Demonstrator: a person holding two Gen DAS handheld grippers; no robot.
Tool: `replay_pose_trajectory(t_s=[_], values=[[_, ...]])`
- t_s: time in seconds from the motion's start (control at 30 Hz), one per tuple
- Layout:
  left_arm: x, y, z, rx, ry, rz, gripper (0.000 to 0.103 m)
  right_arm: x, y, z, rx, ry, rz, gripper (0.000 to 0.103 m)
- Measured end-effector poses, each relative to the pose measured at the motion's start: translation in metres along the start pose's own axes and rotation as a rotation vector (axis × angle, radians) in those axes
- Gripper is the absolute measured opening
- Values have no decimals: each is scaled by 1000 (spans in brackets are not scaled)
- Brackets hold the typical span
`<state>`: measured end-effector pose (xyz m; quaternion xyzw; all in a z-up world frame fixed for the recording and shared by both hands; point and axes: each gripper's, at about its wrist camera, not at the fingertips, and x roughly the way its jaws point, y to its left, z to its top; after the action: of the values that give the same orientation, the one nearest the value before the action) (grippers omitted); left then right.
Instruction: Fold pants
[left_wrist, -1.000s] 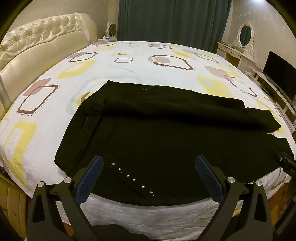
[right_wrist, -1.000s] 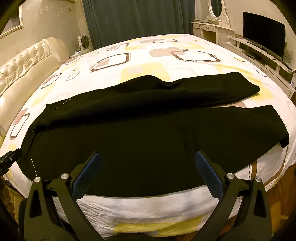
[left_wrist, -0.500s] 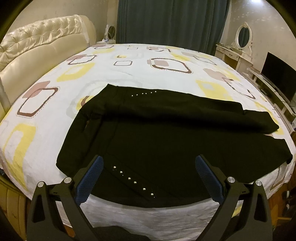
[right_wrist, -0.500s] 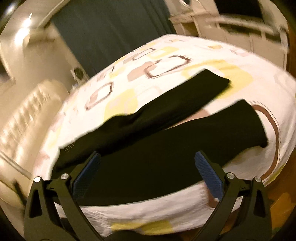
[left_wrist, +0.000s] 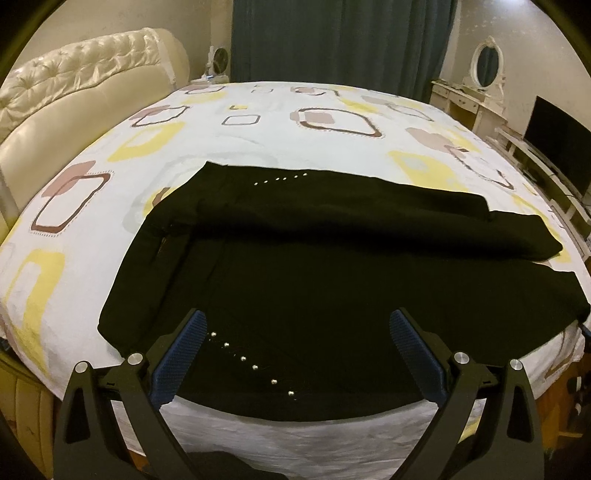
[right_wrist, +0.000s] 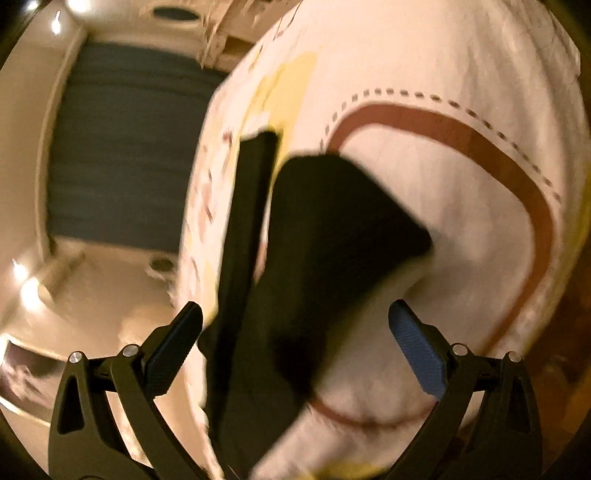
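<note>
Black pants (left_wrist: 332, 266) lie flat across the near side of the bed, waist at the left, both legs running right. Small metal studs (left_wrist: 255, 367) line the near waist edge. My left gripper (left_wrist: 295, 350) is open and empty, held just above the near waist edge. My right gripper (right_wrist: 295, 339) is open and empty, rolled sideways over the near leg's cuff end (right_wrist: 340, 221); the far leg (right_wrist: 247, 221) shows beside it. The right wrist view is blurred.
The bed has a white sheet (left_wrist: 258, 136) with yellow and brown squares. A cream tufted headboard (left_wrist: 74, 96) stands at the left. A dressing table with an oval mirror (left_wrist: 487, 66) and a TV (left_wrist: 557, 147) stand at the right. Dark curtains (left_wrist: 340, 40) hang behind.
My right gripper has swung right and rolled sideways, now close over the cuff ends of the legs. My left gripper has drawn back slightly and stays open.
</note>
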<state>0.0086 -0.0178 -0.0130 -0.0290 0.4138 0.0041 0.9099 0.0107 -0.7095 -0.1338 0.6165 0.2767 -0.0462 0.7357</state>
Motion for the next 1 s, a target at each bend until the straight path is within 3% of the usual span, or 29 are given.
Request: replay_pose_trajectory(t_s=[0.07,0.1,0.13,0.2,0.27,0.4,0.47,0.6,0.7,0.77,0.87,0.93,1.0], values=[[3,0,-2,1,10,14,99,5,-7,8,40,-29,22,98],[5,0,-3,6,17,25,99,7,-10,12,60,-42,28,84],[7,0,-4,9,22,32,99,9,-12,15,70,-48,33,51],[10,0,-7,12,33,42,99,13,-17,27,81,-49,46,12],[13,-1,-7,13,36,46,99,16,-10,35,30,-56,5,7],[13,-7,-1,18,13,51,99,5,40,37,-333,-121,-109,5],[13,-13,4,31,-7,55,99,9,44,37,-413,-101,-174,5],[18,-19,8,21,-3,39,99,13,2,49,-323,-54,-235,5],[24,-24,9,25,12,27,99,4,-19,54,-236,-43,-147,5],[28,-27,9,48,15,34,99,-1,-20,54,-214,-54,-145,8],[32,-27,11,76,13,41,99,-21,-15,57,-228,-130,-237,20],[34,-21,13,68,17,48,99,-35,-10,58,-243,-172,-300,36],[36,-13,15,56,19,38,99,-45,-3,55,-261,-194,-324,45]])
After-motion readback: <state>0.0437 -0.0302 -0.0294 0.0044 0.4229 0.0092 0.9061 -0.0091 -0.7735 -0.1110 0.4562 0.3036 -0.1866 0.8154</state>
